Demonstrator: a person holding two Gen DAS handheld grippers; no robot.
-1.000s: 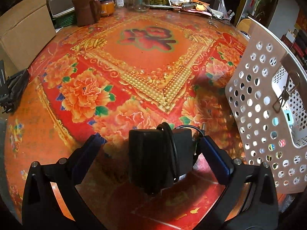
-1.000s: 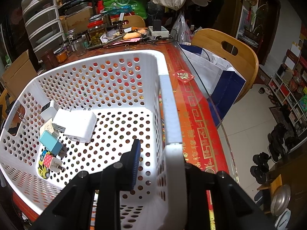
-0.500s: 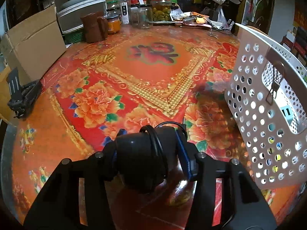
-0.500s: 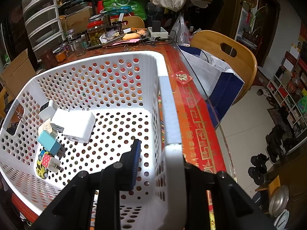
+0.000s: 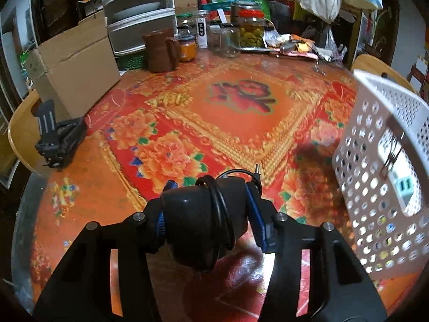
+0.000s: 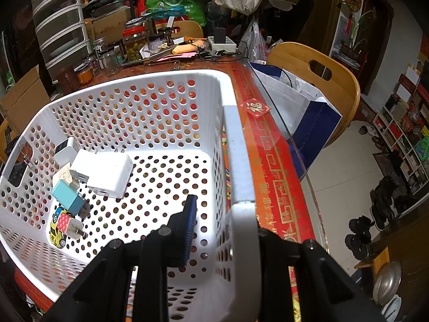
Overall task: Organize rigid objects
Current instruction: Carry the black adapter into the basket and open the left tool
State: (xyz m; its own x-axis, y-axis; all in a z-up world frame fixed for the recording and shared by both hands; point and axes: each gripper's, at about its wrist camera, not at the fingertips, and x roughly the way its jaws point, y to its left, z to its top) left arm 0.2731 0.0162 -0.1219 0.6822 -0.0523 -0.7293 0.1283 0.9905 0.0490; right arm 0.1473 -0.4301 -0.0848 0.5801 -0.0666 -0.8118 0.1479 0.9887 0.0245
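Note:
My left gripper (image 5: pixel 207 214) is shut on a black power adapter (image 5: pixel 198 222) with its cable wound around it, held above the red floral table. The white perforated basket (image 5: pixel 375 187) stands to its right. In the right wrist view my right gripper (image 6: pixel 228 230) is shut on the basket's right wall (image 6: pixel 238 161). Inside the basket lie a large white charger (image 6: pixel 107 171), a small white charger (image 6: pixel 65 149), a light blue plug (image 6: pixel 67 194), a red dotted plug (image 6: pixel 68 224) and a yellow toy car (image 6: pixel 57 237).
A black folding stand (image 5: pixel 57 139) sits at the table's left edge beside a cardboard box (image 5: pixel 72 72). Jars (image 5: pixel 249 29) and a brown jug (image 5: pixel 161 51) line the far edge. A wooden chair (image 6: pixel 316 80) with a bag stands right of the table.
My left gripper closed on the black adapter and lifted it off the table. The right gripper and basket have barely moved.

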